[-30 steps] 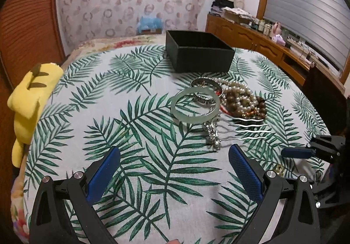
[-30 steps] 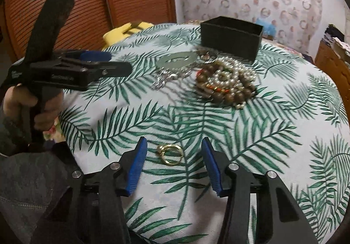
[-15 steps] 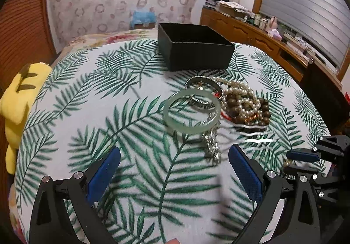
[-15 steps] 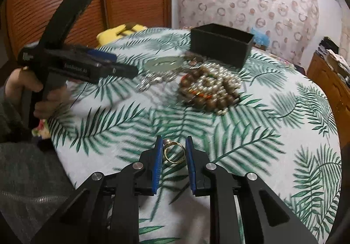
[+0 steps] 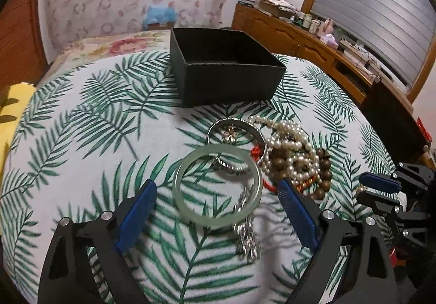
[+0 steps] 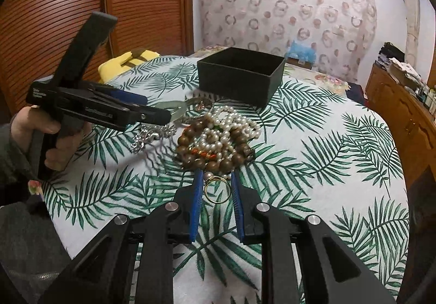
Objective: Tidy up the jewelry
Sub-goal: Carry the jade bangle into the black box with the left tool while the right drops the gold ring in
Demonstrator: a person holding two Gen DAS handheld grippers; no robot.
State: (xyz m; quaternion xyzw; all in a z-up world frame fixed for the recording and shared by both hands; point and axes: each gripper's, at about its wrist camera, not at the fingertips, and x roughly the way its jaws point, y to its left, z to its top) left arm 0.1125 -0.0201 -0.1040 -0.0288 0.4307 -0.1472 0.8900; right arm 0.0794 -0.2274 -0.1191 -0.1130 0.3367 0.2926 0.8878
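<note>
While clamped, gold ring (image 6: 215, 190) btwn right tongs (image 6: 216, 184)

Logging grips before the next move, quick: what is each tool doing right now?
Left tool: open, jaws closing around the green bangle, pads not touching it.
Right tool: shut on the gold ring.

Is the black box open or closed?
Open. The black box has no lid on it, and the left wrist view looks over its rim onto dark inner walls.
</note>
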